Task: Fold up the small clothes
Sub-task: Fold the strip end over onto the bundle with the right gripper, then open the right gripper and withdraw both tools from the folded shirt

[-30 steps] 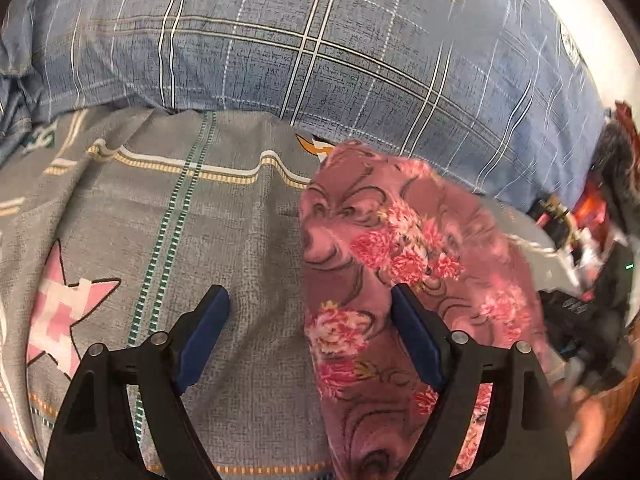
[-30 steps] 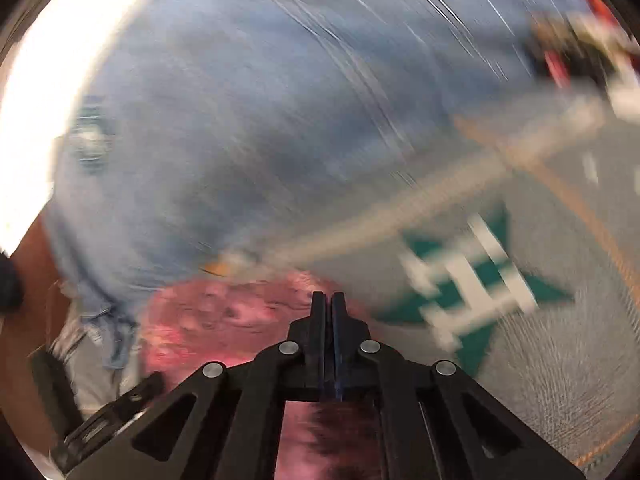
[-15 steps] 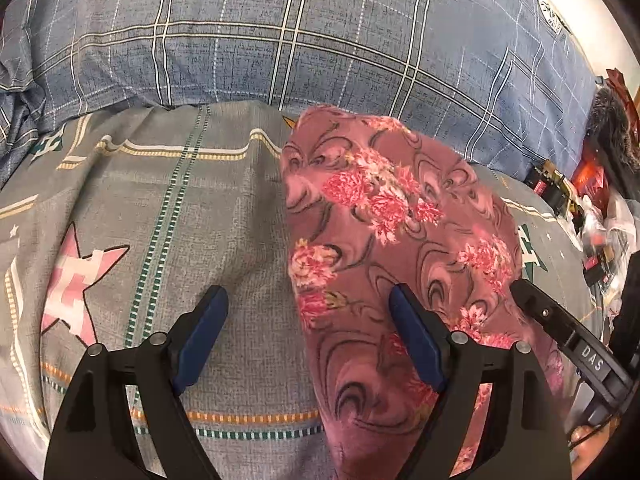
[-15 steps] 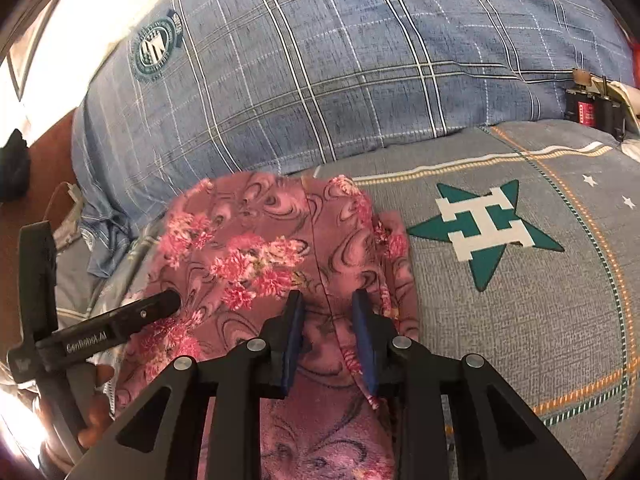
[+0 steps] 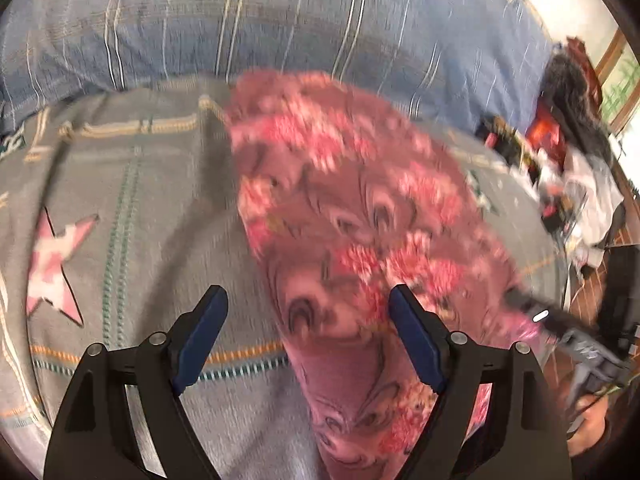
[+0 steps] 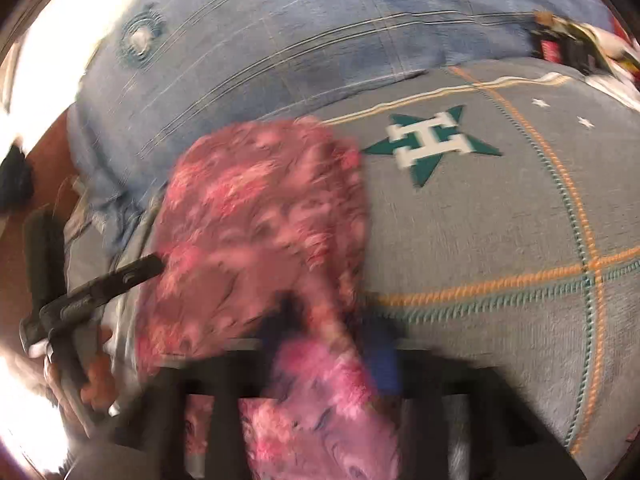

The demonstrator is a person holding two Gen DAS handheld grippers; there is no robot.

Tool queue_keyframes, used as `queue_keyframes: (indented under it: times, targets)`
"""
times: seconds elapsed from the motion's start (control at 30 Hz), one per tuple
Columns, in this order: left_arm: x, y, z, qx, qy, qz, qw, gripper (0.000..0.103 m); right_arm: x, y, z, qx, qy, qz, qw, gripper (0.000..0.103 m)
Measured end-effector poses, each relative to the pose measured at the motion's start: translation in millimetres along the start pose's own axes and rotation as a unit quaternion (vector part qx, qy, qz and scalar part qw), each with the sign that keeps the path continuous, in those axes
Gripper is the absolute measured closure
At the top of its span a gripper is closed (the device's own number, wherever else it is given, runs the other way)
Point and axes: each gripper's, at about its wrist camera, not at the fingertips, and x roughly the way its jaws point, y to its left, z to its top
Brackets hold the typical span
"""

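Note:
A pink floral garment lies lengthwise on the grey bed cover, blurred by motion. My left gripper hovers open and wide over its near left edge, one blue pad above the cover and one above the cloth. In the right wrist view the garment bunches up between the fingers of my right gripper. Its jaws are closing, and a raised fold of cloth is pinched between them. The right gripper's tip shows at the garment's right edge. The left gripper's finger shows at its left edge.
A blue plaid pillow runs along the far side of the bed. The cover carries a green star at right and a pink star at left. Clutter piles up at the far right edge. A hand grips the left tool.
The right gripper's jaws parted over the garment, then narrowed again on a fold that now stands between them. The left gripper stayed open and drifted slightly along the garment.

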Motion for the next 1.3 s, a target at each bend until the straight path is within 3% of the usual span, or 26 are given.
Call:
queue_keyframes:
  times: [0.07,0.1,0.13,0.2,0.37,0.47,0.5,0.57,0.67,0.87,1.1,1.3]
  targets:
    - [-3,2,-4,-0.01,0.001,0.007,0.9999,0.02,-12,2,-2,-0.003,-0.024,0.002,1.0,0.092]
    - [-7,1,-6,-0.016,0.003,0.016,0.9997,0.02,-9,-4,-3,0.005,-0.014,-0.004,1.0,0.092]
    - [-12,0,-9,-0.022,0.004,0.021,0.9995,0.02,4,-10,-7,0.006,0.022,-0.033,0.999,0.092]
    - [-23,-4,-18,-0.025,0.001,0.023,0.9994,0.02,-1,-15,-10,0.013,0.013,-0.046,0.999,0.079]
    - [-39,-17,-65,-0.003,-0.001,0.026,0.9997,0.02,-37,-11,-21,-0.009,-0.015,0.01,1.0,0.075]
    - [-19,-25,-85,0.006,0.034,0.055,0.9979,0.019,-12,-16,-41,-0.029,0.042,-0.033,0.998,0.074]
    - [-20,-30,-88,0.016,0.022,0.069,0.9972,0.019,-1,-19,-46,-0.029,0.063,-0.051,0.996,0.072]
    - [-20,-43,-92,0.045,0.021,0.107,0.993,0.018,-2,-18,-51,-0.033,0.026,-0.05,0.998,0.069]
    - [-19,-43,-93,0.026,0.029,0.107,0.9935,0.017,0,-18,-53,-0.029,0.017,-0.055,0.998,0.066]
    - [-20,-37,-96,-0.001,0.032,0.115,0.9928,0.011,-5,-22,-59,-0.011,0.012,-0.027,0.999,0.058]
    - [-15,-33,-102,-0.016,0.04,0.123,0.9915,0.0,-13,-20,-64,-0.013,0.009,0.016,1.0,0.031]
    - [-14,-34,-101,-0.01,0.044,0.123,0.9914,0.0,-12,-19,-64,-0.018,0.012,0.042,0.999,0.019]
